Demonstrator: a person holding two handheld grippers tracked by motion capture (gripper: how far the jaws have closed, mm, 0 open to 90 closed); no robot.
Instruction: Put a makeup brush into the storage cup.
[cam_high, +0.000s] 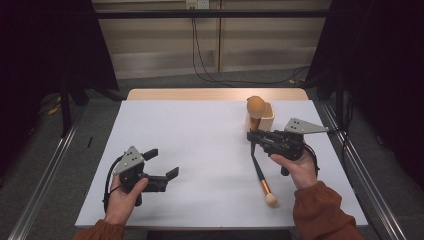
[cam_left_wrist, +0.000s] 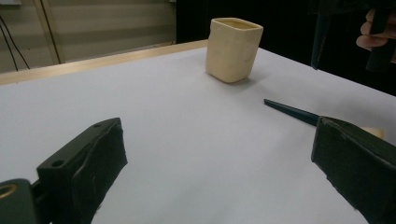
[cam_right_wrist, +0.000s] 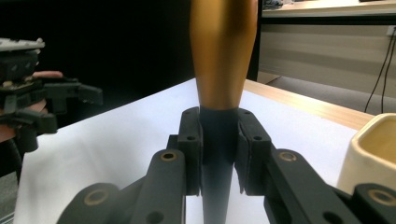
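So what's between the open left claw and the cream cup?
Mostly bare white table. In the left gripper view nothing stands between the left claw and the cup; the lying brush is off to the right.
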